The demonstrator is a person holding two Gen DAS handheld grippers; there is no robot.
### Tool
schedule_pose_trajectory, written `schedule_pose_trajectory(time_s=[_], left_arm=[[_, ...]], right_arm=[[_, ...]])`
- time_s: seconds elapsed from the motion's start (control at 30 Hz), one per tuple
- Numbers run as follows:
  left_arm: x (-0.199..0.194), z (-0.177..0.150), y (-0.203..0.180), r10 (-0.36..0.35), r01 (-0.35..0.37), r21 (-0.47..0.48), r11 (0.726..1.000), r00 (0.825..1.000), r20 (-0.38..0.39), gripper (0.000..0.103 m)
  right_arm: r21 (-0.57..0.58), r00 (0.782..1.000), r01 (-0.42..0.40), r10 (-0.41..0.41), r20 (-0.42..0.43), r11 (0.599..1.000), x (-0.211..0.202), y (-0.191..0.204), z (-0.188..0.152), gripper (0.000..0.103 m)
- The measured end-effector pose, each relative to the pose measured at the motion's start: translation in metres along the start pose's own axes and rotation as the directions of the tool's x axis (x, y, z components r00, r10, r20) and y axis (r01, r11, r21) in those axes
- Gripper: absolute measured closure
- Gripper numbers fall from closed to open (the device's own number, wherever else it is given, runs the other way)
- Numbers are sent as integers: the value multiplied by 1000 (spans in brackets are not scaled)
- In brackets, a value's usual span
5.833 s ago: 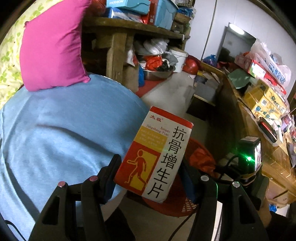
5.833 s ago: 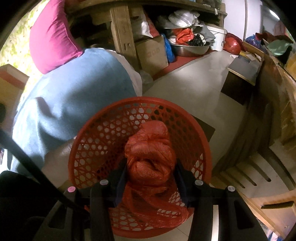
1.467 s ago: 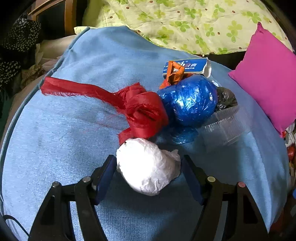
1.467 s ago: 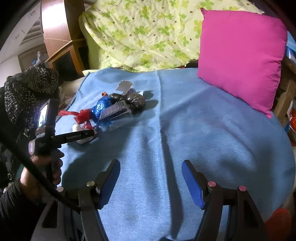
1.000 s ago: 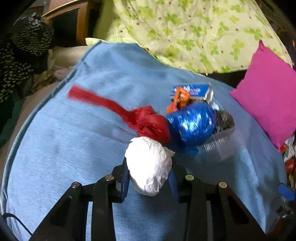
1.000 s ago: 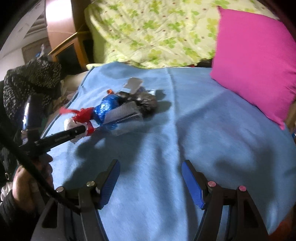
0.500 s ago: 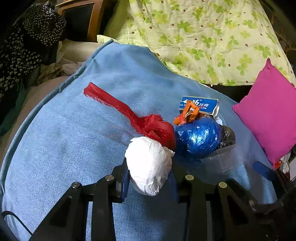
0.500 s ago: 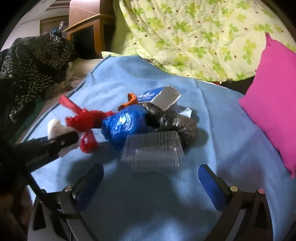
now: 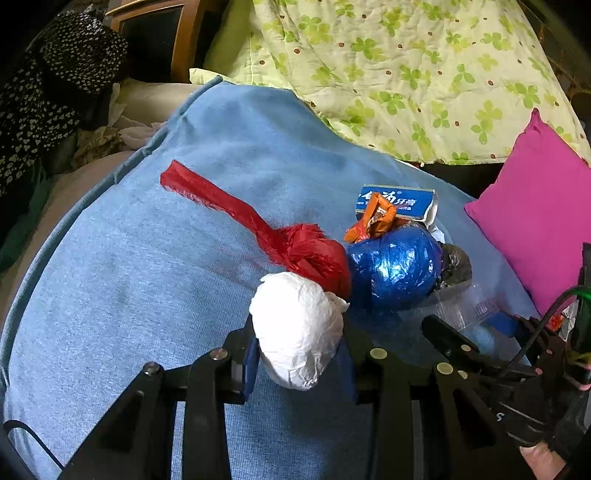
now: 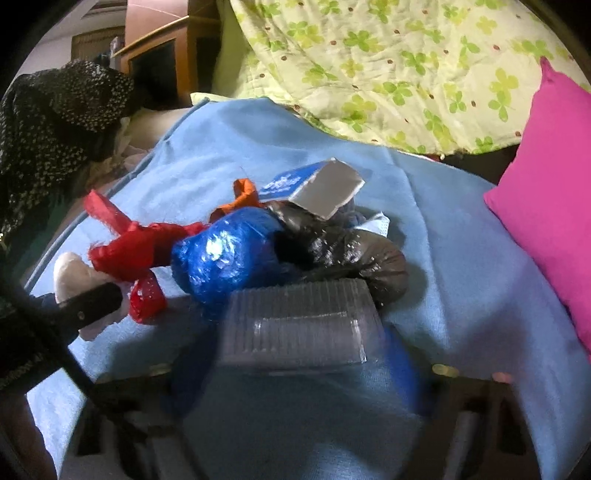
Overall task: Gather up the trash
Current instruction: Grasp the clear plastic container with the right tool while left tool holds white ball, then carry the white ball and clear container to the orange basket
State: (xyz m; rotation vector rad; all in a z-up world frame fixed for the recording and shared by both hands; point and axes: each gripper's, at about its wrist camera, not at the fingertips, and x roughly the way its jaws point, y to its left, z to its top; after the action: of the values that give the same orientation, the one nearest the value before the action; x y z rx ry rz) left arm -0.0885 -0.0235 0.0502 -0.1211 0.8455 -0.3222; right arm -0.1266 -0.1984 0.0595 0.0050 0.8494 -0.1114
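Observation:
My left gripper (image 9: 299, 354) is shut on a white plastic wad (image 9: 295, 328), held just above the blue blanket (image 9: 147, 277). Behind it lies a pile: a red bag with a long strip (image 9: 303, 254), a blue foil-like bag ball (image 9: 395, 266), a black bag (image 10: 354, 254), an orange wrapper (image 9: 373, 218) and a blue toothpaste box (image 9: 395, 201). A clear plastic clamshell (image 10: 295, 325) lies at the pile's near edge, between the jaws of my right gripper (image 10: 293, 356). Those jaws are blurred and closing, with their pads just off its sides.
A pink cushion (image 10: 546, 206) leans at the right. A green clover quilt (image 9: 406, 74) is heaped behind the pile. A black dotted garment (image 10: 55, 122) and a wooden cabinet (image 9: 155, 33) stand beyond the blanket's left edge.
My right gripper came in close to the pile, spread wide, and now narrows around the clear clamshell. The left gripper keeps its hold on the white wad, nearly still.

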Motion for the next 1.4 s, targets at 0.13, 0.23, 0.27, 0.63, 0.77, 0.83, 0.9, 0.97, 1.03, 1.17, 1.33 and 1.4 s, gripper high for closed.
schedule_pose_trajectory(time_s=[0.13, 0.23, 0.27, 0.63, 0.77, 0.83, 0.9, 0.97, 1.03, 1.17, 1.33, 1.4], left_arm=[[2, -1, -3, 7, -7, 13, 1000, 1000, -3, 65], [2, -3, -4, 14, -14, 24, 1000, 1000, -4, 65], [2, -3, -5, 16, -16, 29, 999, 1000, -4, 65], [3, -22, -26, 62, -59, 142, 988, 998, -19, 65], [-1, -28, -31, 75, -71, 172, 983, 997, -19, 65], [-4, -31, -32, 76, -71, 177, 982, 997, -23, 65], [-10, -35, -36, 78, -73, 189, 979, 997, -23, 65], [-14, -39, -40, 74, -67, 202, 977, 997, -27, 65], [-21, -44, -45, 69, -61, 214, 975, 997, -30, 65], [-30, -50, -54, 65, -55, 233, 971, 997, -34, 65], [-43, -55, -69, 58, -48, 259, 965, 998, -29, 65], [-49, -57, -76, 51, -42, 268, 962, 998, -26, 65]], right_arm=[[15, 1000, 1, -1, 14, 1000, -10, -5, -4, 19], [29, 1000, 1, -2, 28, 1000, -24, -10, -9, 18], [33, 999, 0, -1, 32, 999, -29, -11, -11, 18], [108, 998, -6, -1, 62, 994, -94, -37, -44, 19], [135, 998, 3, -12, 65, 991, -112, -50, -58, 19], [153, 998, 10, -20, 64, 988, -119, -57, -65, 19], [171, 998, 12, -23, 62, 985, -123, -63, -71, 19], [185, 998, 14, -26, 62, 983, -128, -67, -75, 19], [194, 998, 13, -26, 64, 981, -133, -70, -79, 19], [211, 997, 11, -26, 69, 978, -140, -76, -86, 19], [247, 996, 12, -33, 82, 969, -152, -88, -97, 19], [259, 995, 19, -43, 87, 966, -157, -94, -101, 19]])
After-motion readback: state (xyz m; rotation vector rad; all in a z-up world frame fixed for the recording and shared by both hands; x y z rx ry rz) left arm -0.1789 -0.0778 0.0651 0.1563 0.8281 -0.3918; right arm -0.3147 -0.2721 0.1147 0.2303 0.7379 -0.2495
